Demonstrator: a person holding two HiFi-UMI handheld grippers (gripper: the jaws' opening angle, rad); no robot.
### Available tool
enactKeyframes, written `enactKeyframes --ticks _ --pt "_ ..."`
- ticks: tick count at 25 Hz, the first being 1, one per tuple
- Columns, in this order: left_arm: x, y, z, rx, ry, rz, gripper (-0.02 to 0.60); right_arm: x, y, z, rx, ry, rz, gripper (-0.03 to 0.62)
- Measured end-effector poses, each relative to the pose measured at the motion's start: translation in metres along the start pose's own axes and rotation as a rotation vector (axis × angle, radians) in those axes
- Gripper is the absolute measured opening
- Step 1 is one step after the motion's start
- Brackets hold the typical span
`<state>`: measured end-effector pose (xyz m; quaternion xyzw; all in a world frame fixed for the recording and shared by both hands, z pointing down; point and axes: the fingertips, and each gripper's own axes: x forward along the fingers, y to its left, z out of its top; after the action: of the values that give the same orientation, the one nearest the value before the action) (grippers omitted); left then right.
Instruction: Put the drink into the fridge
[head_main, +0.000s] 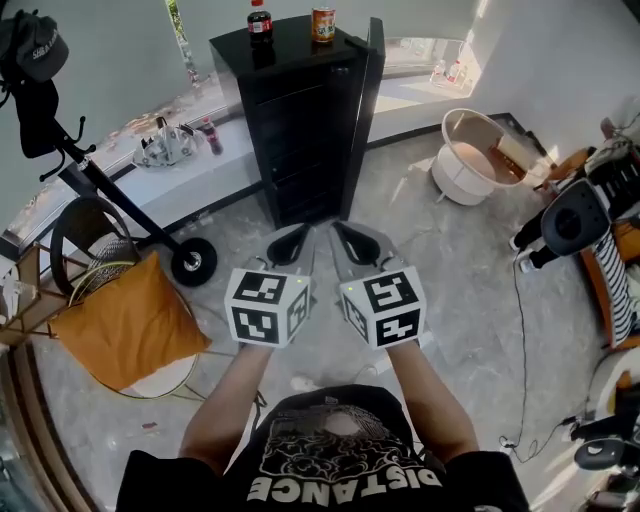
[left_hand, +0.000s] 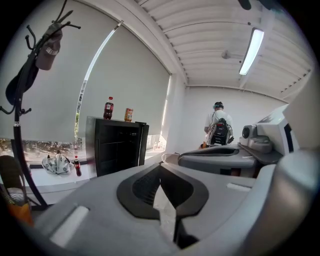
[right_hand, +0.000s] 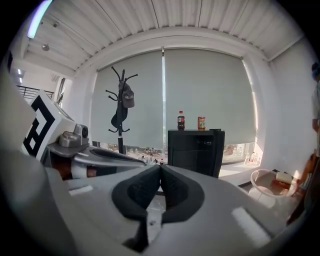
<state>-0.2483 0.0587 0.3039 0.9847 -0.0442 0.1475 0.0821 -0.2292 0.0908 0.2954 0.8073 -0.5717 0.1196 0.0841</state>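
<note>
Facing a black fridge (head_main: 300, 130) with its door (head_main: 372, 95) swung open. Standing upright on top of the fridge: a cola bottle (head_main: 259, 20) near the left edge and an orange can (head_main: 323, 22) just beside it, toward the right. Held side by side in front of the fridge, well short of it: left gripper (head_main: 300, 236) and right gripper (head_main: 342, 234), each with jaws pressed together, nothing between them. Left of the fridge, a coat stand (head_main: 110, 193) and an orange cushion (head_main: 125, 320); right of it, a white tub (head_main: 455, 180).
</note>
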Motion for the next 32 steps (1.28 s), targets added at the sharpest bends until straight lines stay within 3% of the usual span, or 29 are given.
enactKeyframes --ticks 8,14,32 --pt "0.007 0.007 0.008 0.012 -0.034 -0.022 0.004 0.011 -0.002 0.004 -0.025 0.012 0.006 0.001" --pt "0.031 0.018 0.02 0.02 -0.044 0.02 0.005 0.032 -0.023 0.014 -0.02 -0.016 0.051 0.002" --pt "0.184 0.011 0.069 0.004 -0.03 0.208 0.003 0.102 -0.175 0.036 -0.018 -0.052 0.241 0.002"
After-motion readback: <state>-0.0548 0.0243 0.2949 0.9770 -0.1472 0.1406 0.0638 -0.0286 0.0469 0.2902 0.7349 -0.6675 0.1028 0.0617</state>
